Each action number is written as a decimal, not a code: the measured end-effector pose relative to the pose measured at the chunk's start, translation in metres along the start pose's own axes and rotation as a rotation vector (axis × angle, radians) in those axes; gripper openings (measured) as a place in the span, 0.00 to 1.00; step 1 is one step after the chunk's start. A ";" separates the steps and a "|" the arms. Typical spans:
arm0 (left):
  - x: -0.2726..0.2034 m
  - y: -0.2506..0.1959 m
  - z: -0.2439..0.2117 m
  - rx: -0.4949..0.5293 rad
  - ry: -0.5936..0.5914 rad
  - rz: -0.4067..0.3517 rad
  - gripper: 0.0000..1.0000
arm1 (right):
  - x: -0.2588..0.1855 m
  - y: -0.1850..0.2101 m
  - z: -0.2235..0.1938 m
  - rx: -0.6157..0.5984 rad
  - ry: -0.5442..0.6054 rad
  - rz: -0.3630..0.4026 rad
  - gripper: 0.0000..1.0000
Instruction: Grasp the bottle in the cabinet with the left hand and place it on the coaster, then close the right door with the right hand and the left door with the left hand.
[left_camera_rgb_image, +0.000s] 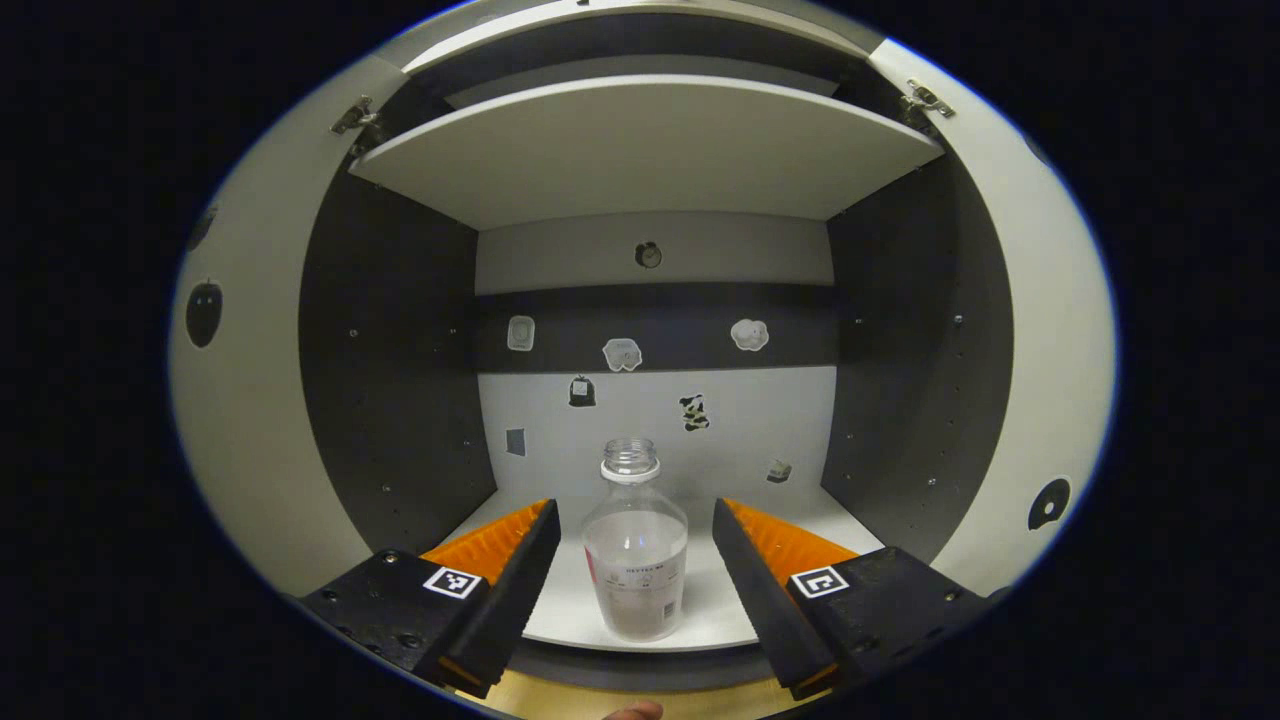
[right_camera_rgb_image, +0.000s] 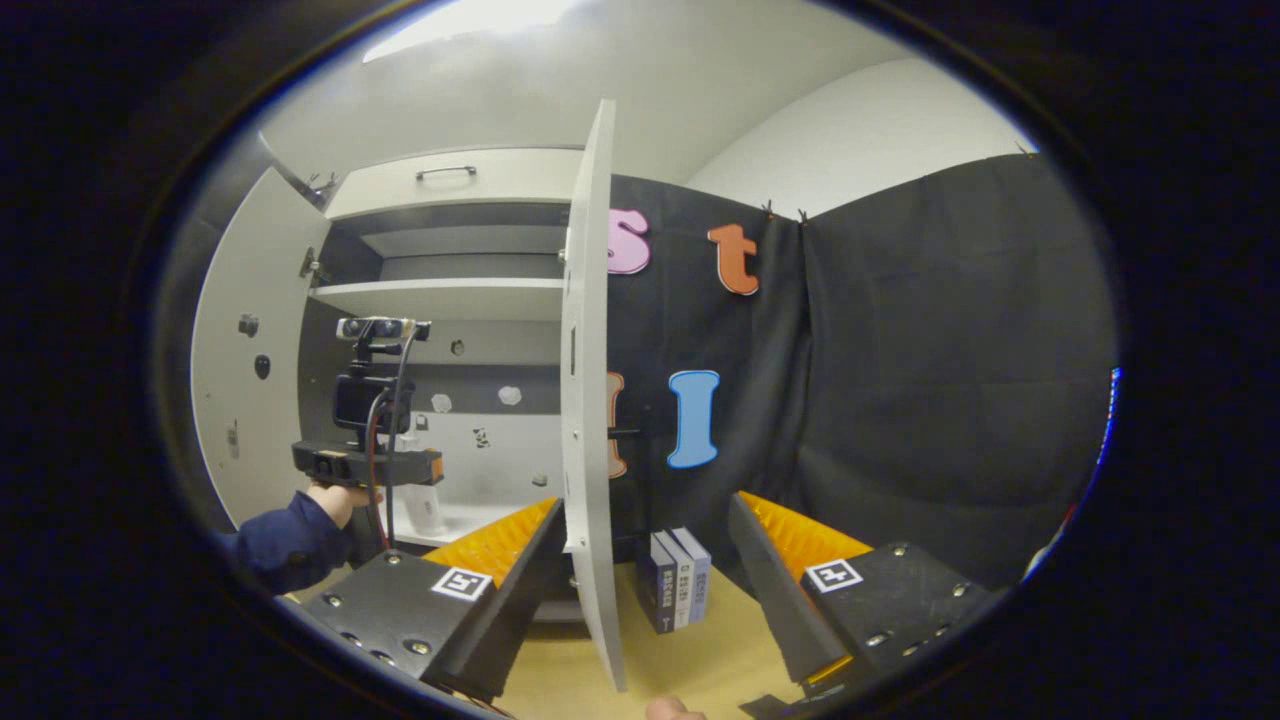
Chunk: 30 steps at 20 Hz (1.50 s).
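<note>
In the left gripper view, our left gripper (left_camera_rgb_image: 635, 560) is spread wide and empty, the bottle (left_camera_rgb_image: 636, 560) upright at 12 o'clock between its fingers on the cabinet's lower shelf (left_camera_rgb_image: 800, 515), untouched. Risk: one finger landing first tips the capless bottle. Our right gripper (right_camera_rgb_image: 640, 555), open and empty, straddles the right door (right_camera_rgb_image: 585, 400); books (right_camera_rgb_image: 676, 590) stand beyond at 1 o'clock.

**A booth of dark cloth and pale walls**

Black cloth (right_camera_rgb_image: 900, 380) is hanging as the booth's wall, pinned at its top edge. Above it a white wall (right_camera_rgb_image: 860, 130) and a pale ceiling (right_camera_rgb_image: 560, 70) are showing, with bright light glowing at the top of the right gripper view. A light wooden tabletop (right_camera_rgb_image: 700, 650) is lying below, and three books (right_camera_rgb_image: 675, 590) are standing upright on it against the cloth.
</note>
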<state>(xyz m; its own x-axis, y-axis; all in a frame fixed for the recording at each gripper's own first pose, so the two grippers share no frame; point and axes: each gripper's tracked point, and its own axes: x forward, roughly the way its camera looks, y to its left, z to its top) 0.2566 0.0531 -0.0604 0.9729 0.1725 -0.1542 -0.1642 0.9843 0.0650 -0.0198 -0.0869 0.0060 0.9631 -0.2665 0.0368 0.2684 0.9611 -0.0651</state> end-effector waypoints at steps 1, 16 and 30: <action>0.008 0.002 -0.003 -0.012 0.010 0.007 0.97 | 0.002 -0.002 -0.003 -0.004 0.004 -0.003 0.98; -0.014 0.002 -0.007 -0.068 0.018 -0.080 0.79 | 0.010 0.005 -0.006 0.006 0.011 0.059 0.98; -0.135 -0.015 -0.050 -0.022 -0.054 -0.234 0.77 | -0.019 0.014 -0.002 -0.002 -0.001 0.142 0.98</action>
<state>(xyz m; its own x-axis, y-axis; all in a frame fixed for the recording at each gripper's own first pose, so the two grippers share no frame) 0.1196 0.0167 -0.0899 0.9921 -0.0617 -0.1094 0.0635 0.9979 0.0122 -0.0346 -0.0688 0.0029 0.9915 -0.1272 0.0283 0.1290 0.9890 -0.0719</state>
